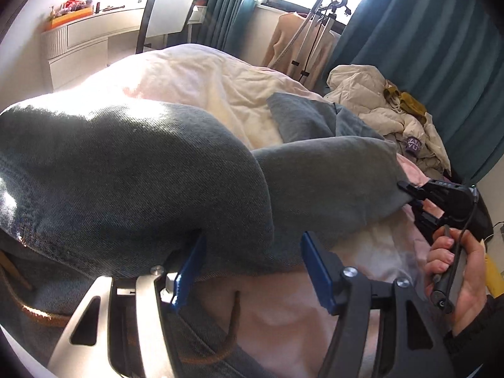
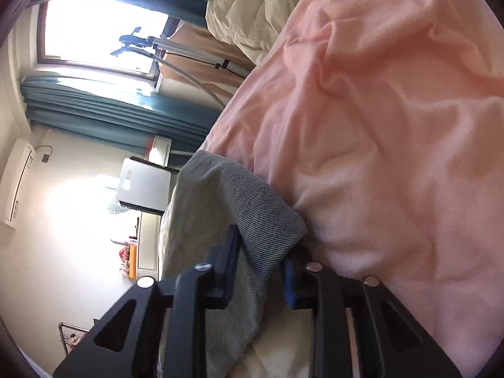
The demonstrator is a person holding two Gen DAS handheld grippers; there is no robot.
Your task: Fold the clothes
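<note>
Blue-grey jeans (image 1: pixel 126 170) lie bunched on the pink bed sheet (image 1: pixel 362 252), with a brown belt (image 1: pixel 31 312) at the waistband, lower left. My left gripper (image 1: pixel 252 267) is open, its blue pads wide apart; denim drapes over the left pad and lies loose across the gap. My right gripper (image 1: pixel 406 187), held by a hand (image 1: pixel 460 283), pinches the edge of a jeans leg at the right. In the right wrist view, which is rolled sideways, the right gripper (image 2: pixel 261 271) is shut on a fold of the jeans (image 2: pixel 252 214), just off the pink sheet (image 2: pixel 378 157).
A cream padded jacket (image 1: pixel 378 100) with a mustard item on it is piled at the far side of the bed. A garment steamer stand (image 1: pixel 315 31) and teal curtains (image 1: pixel 425 47) stand by the window. A white desk (image 1: pixel 82 41) and chair are at the back left.
</note>
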